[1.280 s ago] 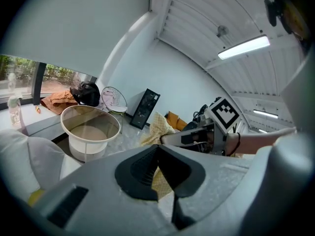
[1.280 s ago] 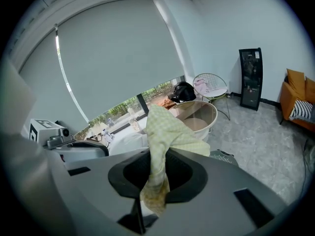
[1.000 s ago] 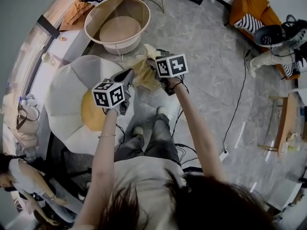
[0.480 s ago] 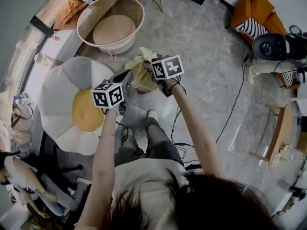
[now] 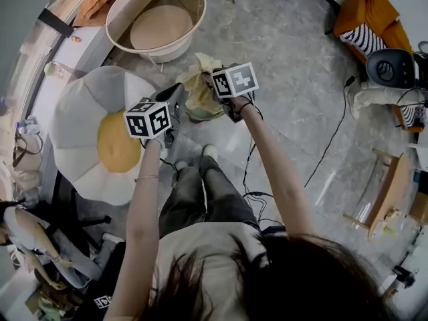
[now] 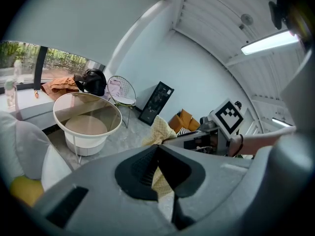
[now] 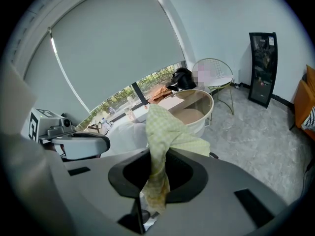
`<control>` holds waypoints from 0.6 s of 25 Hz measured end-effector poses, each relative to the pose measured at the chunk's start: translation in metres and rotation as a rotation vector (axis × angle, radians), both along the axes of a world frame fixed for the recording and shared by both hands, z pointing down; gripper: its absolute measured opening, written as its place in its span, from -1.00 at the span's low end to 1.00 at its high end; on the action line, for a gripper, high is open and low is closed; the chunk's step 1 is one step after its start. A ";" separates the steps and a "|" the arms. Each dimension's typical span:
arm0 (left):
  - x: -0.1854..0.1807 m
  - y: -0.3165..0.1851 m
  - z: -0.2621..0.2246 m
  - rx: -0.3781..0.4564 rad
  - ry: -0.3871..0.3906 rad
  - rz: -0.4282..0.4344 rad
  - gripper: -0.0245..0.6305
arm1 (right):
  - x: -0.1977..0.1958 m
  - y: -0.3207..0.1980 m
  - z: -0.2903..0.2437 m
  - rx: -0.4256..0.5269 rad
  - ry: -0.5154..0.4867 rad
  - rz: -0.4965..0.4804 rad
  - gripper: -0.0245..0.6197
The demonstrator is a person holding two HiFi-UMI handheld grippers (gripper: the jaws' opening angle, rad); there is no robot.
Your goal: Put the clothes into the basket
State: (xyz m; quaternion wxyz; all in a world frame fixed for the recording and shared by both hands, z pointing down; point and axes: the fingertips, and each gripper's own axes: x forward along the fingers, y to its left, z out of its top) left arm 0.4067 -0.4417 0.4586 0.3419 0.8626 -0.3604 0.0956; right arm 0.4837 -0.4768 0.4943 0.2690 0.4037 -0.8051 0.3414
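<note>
A pale yellow checked garment [image 5: 200, 89] hangs bunched between my two grippers above the grey floor. The left gripper [image 5: 178, 97] is shut on one part of it; in the left gripper view the cloth [image 6: 160, 129] rises out of the closed jaws. My right gripper [image 5: 215, 93] is shut on the garment as well, and in the right gripper view the fabric [image 7: 165, 134] drapes over its jaws. The round white basket [image 5: 195, 20] stands on the floor beyond the grippers, with nothing lying in it. It also shows as the basket [image 6: 74, 141] and the basket [image 7: 209, 113].
A flower-shaped cushion [image 5: 73, 122], white with a yellow centre, lies left of the person's legs. An orange armchair [image 5: 366, 11] stands at the far right, a black cable [image 5: 329, 146] runs over the floor, and a wooden side table [image 5: 389, 189] is at the right edge. Another person [image 5: 30, 236] sits at lower left.
The person has stepped across the floor with the garment still held in both grippers, which sit a little lower. The cushion now lies further left in the view.
</note>
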 end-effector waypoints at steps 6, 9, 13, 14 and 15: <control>0.005 -0.012 0.022 -0.041 -0.013 0.039 -0.89 | 0.005 -0.019 0.022 -0.020 0.017 0.028 -0.74; 0.006 -0.013 0.038 -0.074 -0.016 0.052 -0.89 | 0.007 -0.019 0.038 -0.056 0.009 0.042 -0.74; 0.014 -0.018 0.051 -0.089 -0.015 0.063 -0.89 | 0.019 -0.021 0.058 -0.106 0.002 0.106 -0.74; 0.015 -0.019 0.054 -0.094 -0.015 0.066 -0.89 | 0.021 -0.021 0.063 -0.116 0.004 0.115 -0.74; 0.015 -0.020 0.058 -0.099 -0.015 0.068 -0.89 | 0.022 -0.021 0.068 -0.124 0.010 0.122 -0.74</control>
